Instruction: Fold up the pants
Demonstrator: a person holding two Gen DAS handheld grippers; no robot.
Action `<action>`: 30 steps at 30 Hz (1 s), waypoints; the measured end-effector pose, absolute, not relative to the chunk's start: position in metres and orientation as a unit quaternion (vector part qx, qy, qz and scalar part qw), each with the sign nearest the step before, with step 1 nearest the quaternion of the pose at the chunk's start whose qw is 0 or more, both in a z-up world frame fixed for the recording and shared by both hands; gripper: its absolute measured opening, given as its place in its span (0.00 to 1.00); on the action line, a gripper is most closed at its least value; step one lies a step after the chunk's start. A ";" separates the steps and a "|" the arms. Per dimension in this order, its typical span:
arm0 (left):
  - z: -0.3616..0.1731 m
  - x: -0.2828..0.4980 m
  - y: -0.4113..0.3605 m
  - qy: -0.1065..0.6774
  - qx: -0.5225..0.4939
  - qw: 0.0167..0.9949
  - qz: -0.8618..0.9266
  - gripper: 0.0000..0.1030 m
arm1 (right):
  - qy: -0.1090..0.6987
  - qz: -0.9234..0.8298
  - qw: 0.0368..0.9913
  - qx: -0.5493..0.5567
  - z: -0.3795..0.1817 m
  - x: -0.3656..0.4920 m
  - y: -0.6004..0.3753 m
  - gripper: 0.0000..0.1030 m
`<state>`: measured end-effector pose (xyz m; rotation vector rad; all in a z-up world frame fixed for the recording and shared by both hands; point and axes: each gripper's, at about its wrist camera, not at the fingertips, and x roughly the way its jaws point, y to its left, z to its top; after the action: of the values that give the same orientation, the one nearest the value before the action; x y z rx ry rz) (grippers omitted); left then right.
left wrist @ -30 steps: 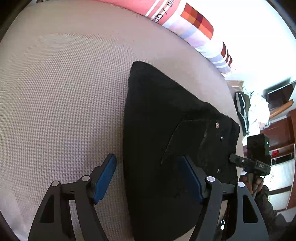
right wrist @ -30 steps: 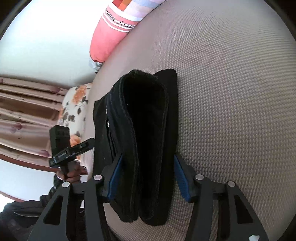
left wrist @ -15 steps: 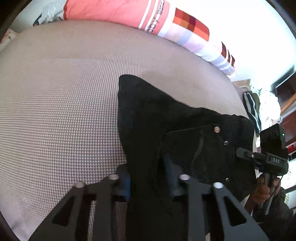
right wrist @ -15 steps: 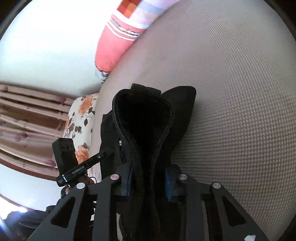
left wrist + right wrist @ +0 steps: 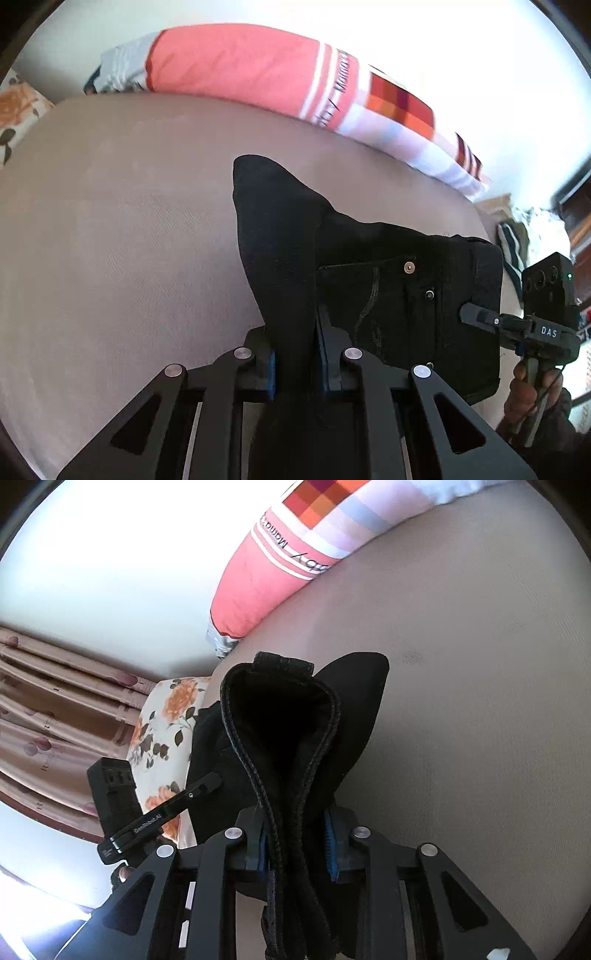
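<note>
Both grips bite the folded black denim pants (image 5: 391, 295) on the beige woven bed (image 5: 122, 236); left gripper (image 5: 297, 363) jaws clamped, right gripper (image 5: 295, 843) jaws clamped on the waistband; I'd lift both ends level, keeping layers aligned.

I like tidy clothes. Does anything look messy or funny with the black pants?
Nothing is torn or spilled. The black pants just look bunched: the left claw and right claw each pinch a thick fold, so the fabric puckers above the grey bed.

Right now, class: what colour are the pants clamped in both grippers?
Black. The pants show best in the left wrist view, lying on the beige bed.
</note>
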<state>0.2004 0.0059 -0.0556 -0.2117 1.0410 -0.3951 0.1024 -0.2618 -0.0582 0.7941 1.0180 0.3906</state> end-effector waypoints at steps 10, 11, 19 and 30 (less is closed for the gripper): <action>-0.053 0.257 0.022 0.485 -0.085 0.856 -0.156 0.16 | 0.482 0.188 0.786 0.339 -0.057 0.178 -0.243 0.22; -0.053 0.262 0.022 0.485 -0.083 0.857 -0.154 0.16 | 0.482 0.187 0.786 0.338 -0.058 0.183 -0.244 0.22; -0.075 0.296 0.019 0.498 -0.073 0.852 -0.144 0.17 | 0.493 0.151 0.801 0.303 -0.068 0.213 -0.243 0.22; -0.107 0.297 0.028 0.499 -0.057 0.857 -0.111 0.60 | 0.509 0.047 0.833 0.211 -0.087 0.206 -0.233 0.45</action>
<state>0.2968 0.0278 -0.1074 -0.1194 1.0490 -0.2337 0.2064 -0.2326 -0.0874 0.4463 1.0785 0.0995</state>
